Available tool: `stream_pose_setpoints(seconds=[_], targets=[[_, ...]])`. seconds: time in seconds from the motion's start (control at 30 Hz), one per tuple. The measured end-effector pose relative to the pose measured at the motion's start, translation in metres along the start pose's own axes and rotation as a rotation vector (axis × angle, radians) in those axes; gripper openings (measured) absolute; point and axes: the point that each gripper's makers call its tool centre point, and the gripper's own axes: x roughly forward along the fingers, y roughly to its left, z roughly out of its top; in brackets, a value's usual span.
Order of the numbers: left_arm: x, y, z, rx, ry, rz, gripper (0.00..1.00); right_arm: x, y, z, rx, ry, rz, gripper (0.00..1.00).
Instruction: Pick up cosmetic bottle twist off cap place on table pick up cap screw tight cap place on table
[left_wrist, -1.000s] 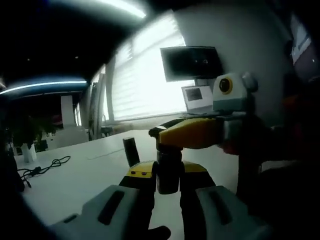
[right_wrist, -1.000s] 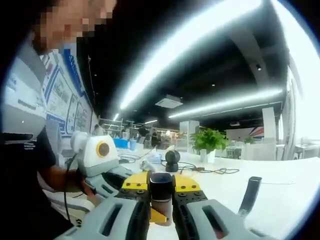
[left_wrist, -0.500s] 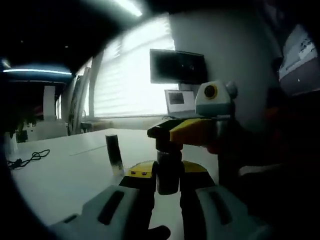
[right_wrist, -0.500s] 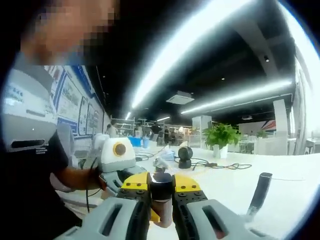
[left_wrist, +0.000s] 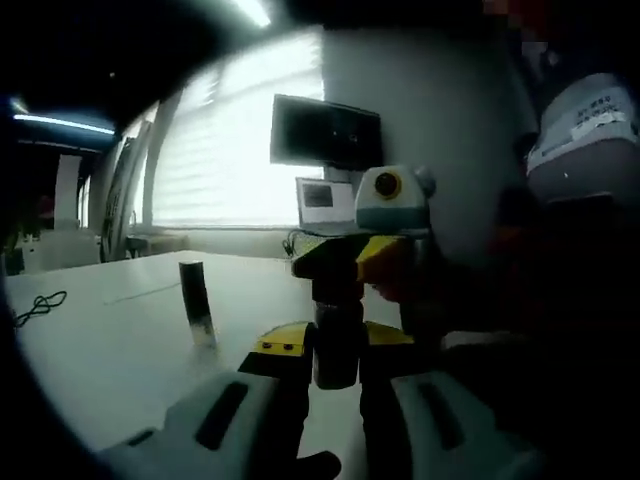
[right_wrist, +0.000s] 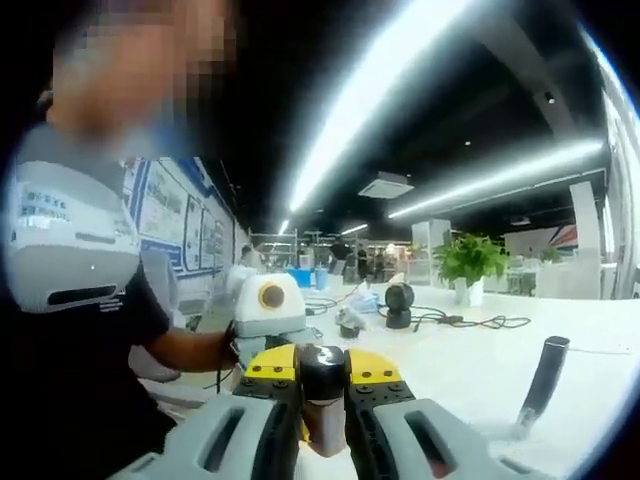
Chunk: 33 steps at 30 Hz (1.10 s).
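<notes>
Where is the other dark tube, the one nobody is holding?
The loose dark tube stands upright on the white table, at left in the left gripper view. In the right gripper view it leans at far right.

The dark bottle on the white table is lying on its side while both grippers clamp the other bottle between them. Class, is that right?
Not quite. The dark bottle stands upright on the white table, as the left gripper view shows. The rest holds: the left gripper clamps the held bottle's body and the right gripper clamps its cap.
</notes>
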Motion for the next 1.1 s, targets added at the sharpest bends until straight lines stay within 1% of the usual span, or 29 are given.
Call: stream_pose_setpoints(seconds=[0.07,0.1,0.17,0.3,0.4,0.53,0.67,0.8,1.1], targets=[[-0.001,-0.002,0.001,0.007,-0.009,-0.026,0.08,0.000,0.002,0.001,0.008,-0.003,0.017,0.11],[-0.001,-0.003,0.002,-0.004,-0.018,-0.048,0.08,0.000,0.004,0.001,0.012,-0.006,0.026,0.11],[-0.002,-0.003,0.002,-0.004,-0.023,-0.066,0.08,0.000,0.005,0.002,0.016,-0.005,0.039,0.11],[-0.003,-0.009,0.001,-0.025,-0.022,-0.134,0.08,0.001,0.012,0.000,0.014,0.015,0.088,0.11],[-0.003,-0.013,0.000,-0.018,-0.018,-0.156,0.08,0.002,0.015,-0.001,0.010,0.025,0.109,0.11],[-0.004,-0.018,0.001,-0.031,-0.025,-0.197,0.08,0.001,0.019,0.000,0.036,0.026,0.151,0.11],[-0.003,-0.019,-0.002,-0.027,-0.020,-0.217,0.08,0.000,0.020,-0.003,0.041,0.034,0.169,0.11],[-0.003,-0.025,-0.001,-0.023,-0.019,-0.242,0.08,-0.002,0.024,-0.002,0.053,0.026,0.194,0.11],[-0.002,-0.026,-0.003,-0.016,-0.013,-0.237,0.08,-0.003,0.024,-0.004,0.054,0.030,0.196,0.11]])
